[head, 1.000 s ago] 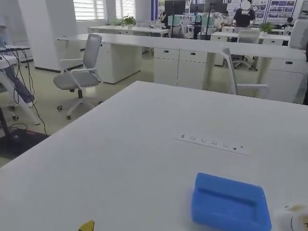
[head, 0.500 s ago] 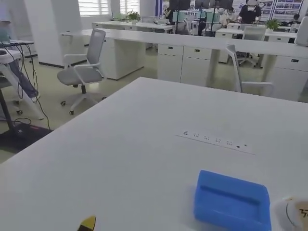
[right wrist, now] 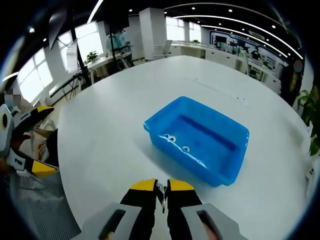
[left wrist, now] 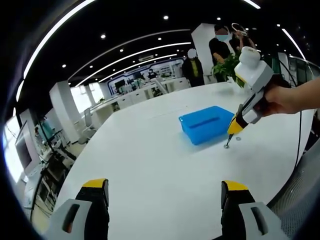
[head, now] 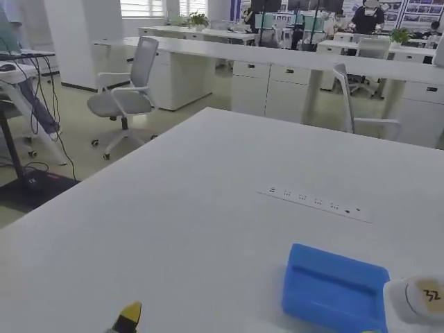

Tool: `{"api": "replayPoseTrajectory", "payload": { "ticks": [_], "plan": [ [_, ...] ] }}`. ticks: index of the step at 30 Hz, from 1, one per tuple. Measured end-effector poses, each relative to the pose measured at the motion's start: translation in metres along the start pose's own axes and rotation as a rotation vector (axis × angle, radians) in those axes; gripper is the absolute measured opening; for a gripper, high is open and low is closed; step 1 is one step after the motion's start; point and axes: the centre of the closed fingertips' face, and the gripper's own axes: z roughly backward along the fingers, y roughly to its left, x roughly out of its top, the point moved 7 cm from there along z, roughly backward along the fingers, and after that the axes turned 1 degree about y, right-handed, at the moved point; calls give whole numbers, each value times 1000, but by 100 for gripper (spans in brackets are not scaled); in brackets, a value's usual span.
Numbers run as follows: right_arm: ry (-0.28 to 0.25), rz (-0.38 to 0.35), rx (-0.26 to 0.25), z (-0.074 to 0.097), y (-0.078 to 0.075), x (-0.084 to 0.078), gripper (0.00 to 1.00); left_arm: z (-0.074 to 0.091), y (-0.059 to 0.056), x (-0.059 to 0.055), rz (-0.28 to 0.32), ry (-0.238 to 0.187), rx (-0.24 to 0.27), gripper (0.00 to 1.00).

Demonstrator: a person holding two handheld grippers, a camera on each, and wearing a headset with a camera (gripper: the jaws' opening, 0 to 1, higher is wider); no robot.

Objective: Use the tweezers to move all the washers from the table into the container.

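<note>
Left gripper [left wrist: 165, 200], yellow-tipped, two-jaw: jaws spread wide, holding nothing, over the near left of the table. Blue rectangular plastic container [right wrist: 210, 170]: right of centre on the table, with two small metal washers [right wrist: 170, 137] already inside, side by side near one wall. Right gripper [right wrist: 161, 186]: jaws closed almost together on the thin metal tweezers [left wrist: 228, 142], whose tip is down on the table just beside the container. One small ring [left wrist: 238, 138] lies on the table just beside that tip, probably a washer yet to be moved; any others are too small to tell. Judgement: task part done, at least one washer left. Surface: plain white table [head: 173, 229], with a flush row of power sockets [head: 316, 203] beyond the container. Room: open office — grey swivel chair [head: 125, 100] far left, long white desks [head: 298, 62] across the back, a standing person [head: 368, 17] far right.
</note>
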Motion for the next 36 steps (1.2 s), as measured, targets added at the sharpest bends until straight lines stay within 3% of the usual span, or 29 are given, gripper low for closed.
{"api": "replayPoseTrajectory", "payload": {
  "ticks": [15, 17, 22, 25, 36],
  "plan": [
    [55, 10, -13, -8, -1, 12, 3, 1, 0, 1, 4, -8, -3, 95],
    [45, 11, -21, -8, 0, 13, 3, 1, 0, 1, 3, -7, -3, 95],
    [-52, 34, -55, -10, 2, 10, 3, 1, 0, 1, 1, -4, -4, 95],
    [-82, 39, -57, -10, 3, 7, 2, 0, 0, 0, -2, -1, -5, 95],
    [-88, 58, -34, -4, -2, 9, 2, 0, 0, 0, 0, 2, -3, 95]
  ]
}}
